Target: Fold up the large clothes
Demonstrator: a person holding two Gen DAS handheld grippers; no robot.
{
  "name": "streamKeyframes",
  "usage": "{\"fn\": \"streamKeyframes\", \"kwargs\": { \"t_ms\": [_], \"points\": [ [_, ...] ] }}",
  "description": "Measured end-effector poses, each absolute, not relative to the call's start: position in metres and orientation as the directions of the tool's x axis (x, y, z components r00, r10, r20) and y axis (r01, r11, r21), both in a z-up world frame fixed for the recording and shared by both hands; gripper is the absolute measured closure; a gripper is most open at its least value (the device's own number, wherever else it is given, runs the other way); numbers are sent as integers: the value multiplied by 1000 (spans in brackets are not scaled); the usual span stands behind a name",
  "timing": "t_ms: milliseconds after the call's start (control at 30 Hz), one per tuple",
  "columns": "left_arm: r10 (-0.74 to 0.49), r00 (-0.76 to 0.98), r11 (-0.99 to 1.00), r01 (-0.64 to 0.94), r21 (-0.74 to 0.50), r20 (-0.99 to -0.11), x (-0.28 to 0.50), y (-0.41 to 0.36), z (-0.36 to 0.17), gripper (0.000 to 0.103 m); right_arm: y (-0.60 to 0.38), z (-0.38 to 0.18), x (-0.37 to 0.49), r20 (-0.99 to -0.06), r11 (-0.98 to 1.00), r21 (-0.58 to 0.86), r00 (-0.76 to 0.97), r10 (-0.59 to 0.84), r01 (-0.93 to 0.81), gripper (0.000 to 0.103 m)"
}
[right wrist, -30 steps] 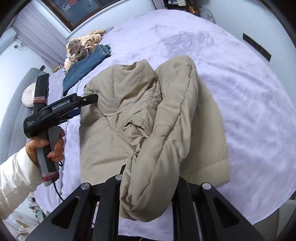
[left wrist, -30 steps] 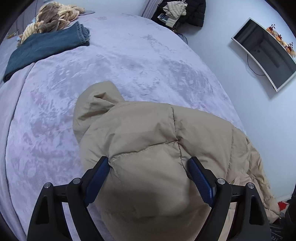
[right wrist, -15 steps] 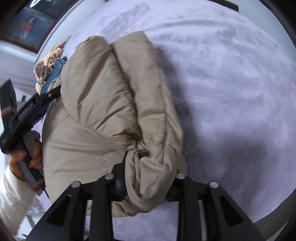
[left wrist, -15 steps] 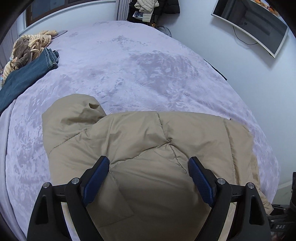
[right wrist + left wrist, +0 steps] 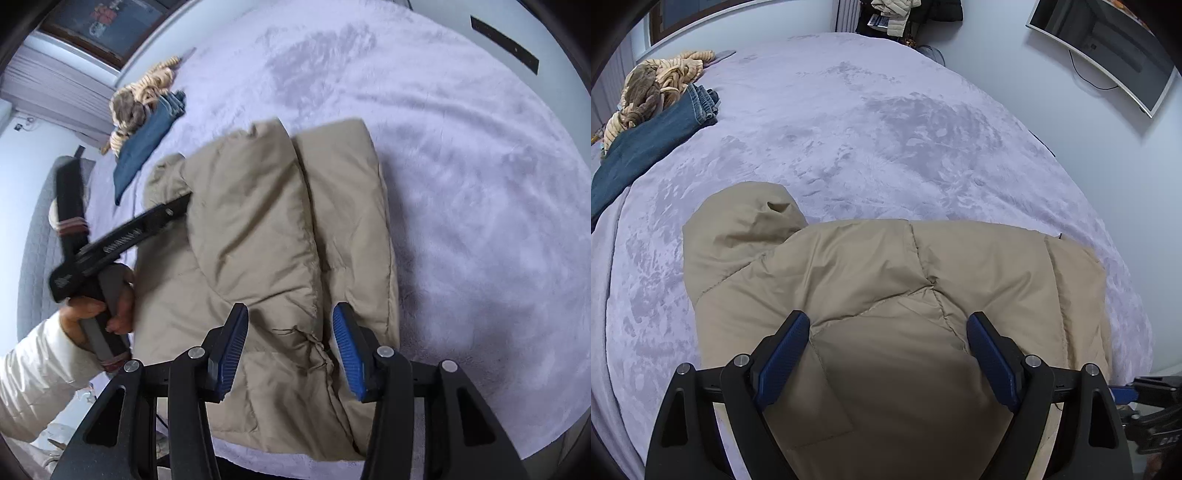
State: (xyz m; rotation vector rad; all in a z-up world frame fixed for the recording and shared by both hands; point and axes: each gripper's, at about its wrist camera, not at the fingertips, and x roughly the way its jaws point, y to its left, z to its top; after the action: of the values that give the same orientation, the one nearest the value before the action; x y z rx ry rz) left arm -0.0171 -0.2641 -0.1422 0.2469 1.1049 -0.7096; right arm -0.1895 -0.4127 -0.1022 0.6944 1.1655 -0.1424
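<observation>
Jacket point(image 5: 266, 236) on lilac bed point(image 5: 461, 155)

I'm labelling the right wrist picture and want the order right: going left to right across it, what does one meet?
White sleeve → hand holding the left tool → folded beige puffer jacket → bare lilac bed cover. The jeans and knitted garment lie farther back, above the jacket's left part, so I leave them out.

Puffy beige jacket point(image 5: 886, 280) of smooth matt quilted cloth with stitched seams, bedspread point(image 5: 886, 129) of plush lilac velvety cloth with brushed patches, folded jeans point(image 5: 653, 144) of coarse blue denim, gripper pads point(image 5: 347, 354) of ribbed blue rubbery plastic on matt black plastic arms
</observation>
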Motion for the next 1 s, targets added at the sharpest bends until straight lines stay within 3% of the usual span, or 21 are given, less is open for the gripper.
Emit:
{"fn": "streamKeyframes", "kwargs": {
  "t_ms": [267,533,600,900,933,1000],
  "points": [
    [-374,251,757,639,-137,-893,-29,-260,-131,14,-404,-159,-210,-887,739,452,340,313,499,55],
    [-327,213,827,536,-170,-920,-50,-202,-113,13,-402,-160,-212,-876,720,478,336,347,503,54],
    [-311,207,849,499,-173,-928,-59,-186,-115,0,-403,-158,-210,-873,719,484,332,357,499,52],
    [-300,148,889,402,-220,-942,-95,-149,-135,0,-405,-149,-197,-871,732,487,328,365,478,51],
    [-303,146,889,399,-224,-942,-96,-148,-136,0,-401,-142,-192,-859,726,504,356,367,468,51],
    [-314,143,886,399,-236,-938,-97,-145,-138,0,-405,-127,-184,-829,712,542,423,366,446,40]
  ]
}}
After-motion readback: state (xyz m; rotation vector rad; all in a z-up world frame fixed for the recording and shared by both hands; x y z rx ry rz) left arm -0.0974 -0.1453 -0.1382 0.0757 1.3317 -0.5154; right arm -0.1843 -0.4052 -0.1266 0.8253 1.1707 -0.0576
